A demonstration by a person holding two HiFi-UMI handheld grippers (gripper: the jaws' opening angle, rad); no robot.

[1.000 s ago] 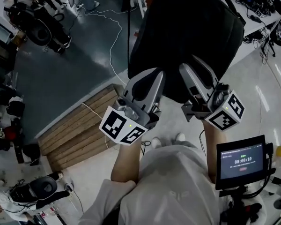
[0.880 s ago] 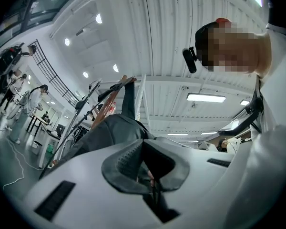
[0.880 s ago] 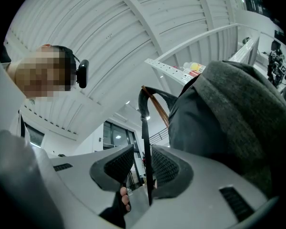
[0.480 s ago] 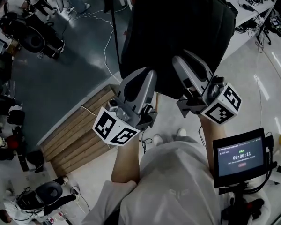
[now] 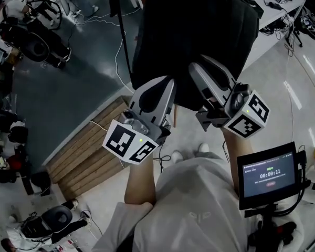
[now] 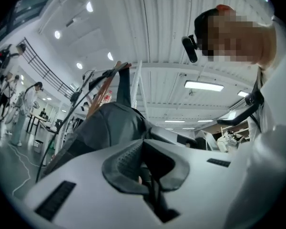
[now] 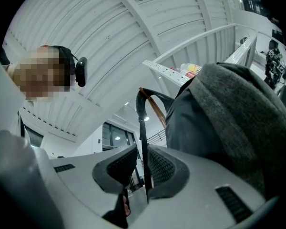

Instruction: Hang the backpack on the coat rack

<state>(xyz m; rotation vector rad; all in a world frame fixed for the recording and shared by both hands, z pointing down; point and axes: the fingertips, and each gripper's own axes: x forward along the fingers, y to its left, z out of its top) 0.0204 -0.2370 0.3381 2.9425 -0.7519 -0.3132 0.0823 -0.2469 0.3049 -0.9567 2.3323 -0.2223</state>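
The black backpack [image 5: 191, 33] hangs in the air in front of me, carried from below by both grippers. My left gripper [image 5: 160, 91] is shut on dark strap fabric at the bag's lower left. In the left gripper view the grey bag [image 6: 107, 125] rises just past the shut jaws [image 6: 145, 163]. One strap [image 6: 124, 85] reaches up beside a wooden peg [image 6: 99, 95] of the coat rack. My right gripper [image 5: 207, 72] is shut on a thin black strap [image 7: 142, 128], which runs up between its pads [image 7: 159, 166] toward another wooden peg [image 7: 156, 109]. The rack's thin dark pole [image 5: 122, 35] stands left of the bag.
A wooden plank platform [image 5: 89, 146] lies on the floor at lower left, with a white cable [image 5: 118, 56] trailing across the dark floor. People and wheeled equipment [image 5: 34, 38] are at far left. A timer screen on a stand [image 5: 268, 175] is at my right. Cluttered tables [image 5: 283, 4] line the upper right.
In the head view the backpack and both grippers have drifted slightly left and up, and the rack's pole now stands closer beside the bag. Both grips are unchanged.
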